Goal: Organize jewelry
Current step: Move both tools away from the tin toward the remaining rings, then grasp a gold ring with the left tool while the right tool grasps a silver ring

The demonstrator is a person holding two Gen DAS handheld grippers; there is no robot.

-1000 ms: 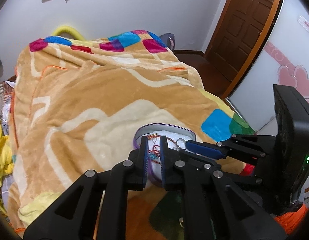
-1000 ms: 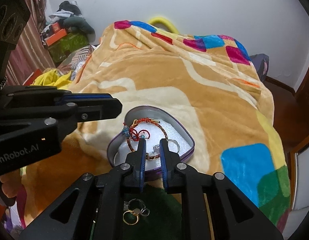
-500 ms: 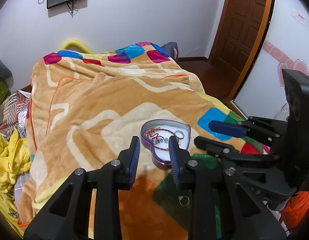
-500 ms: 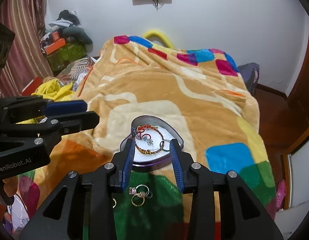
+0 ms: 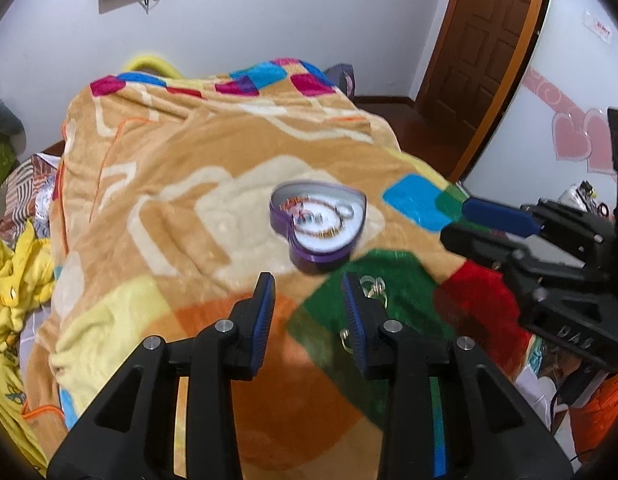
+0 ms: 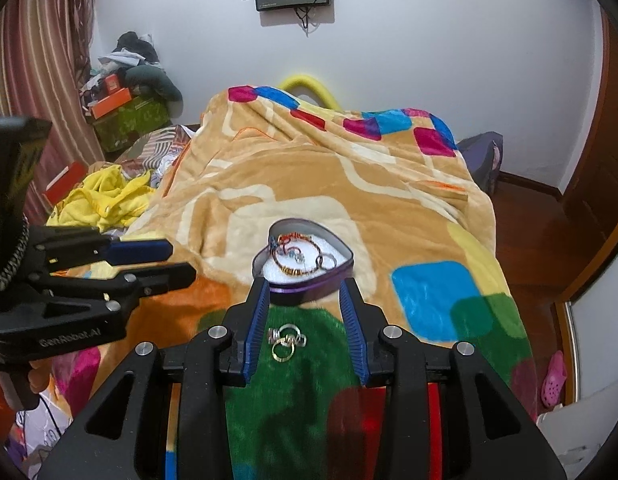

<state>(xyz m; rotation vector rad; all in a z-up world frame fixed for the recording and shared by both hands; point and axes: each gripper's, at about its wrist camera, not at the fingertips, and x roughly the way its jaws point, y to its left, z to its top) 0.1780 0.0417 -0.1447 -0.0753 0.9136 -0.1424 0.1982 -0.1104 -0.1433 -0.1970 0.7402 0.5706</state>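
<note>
Both grippers drawn back from the heart-shaped tin (image 6: 305, 284) since the earlier frames, jaws parted

Left gripper (image 5: 307, 308) opening, empty; right gripper (image 6: 305, 320) released, empty. Bracelets and a ring lie in the tin on the blanket (image 6: 389, 208); the loose rings (image 6: 285, 340) just before it remain to be stowed

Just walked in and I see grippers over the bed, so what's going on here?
A person is sorting jewelry on a blanket with a gripper in each hand. A heart-shaped tin already holds a bracelet and some rings. A few loose rings lie on the blanket's green patch, just in front of the tin. The left gripper is opening and the right gripper is open; neither holds anything.
</note>
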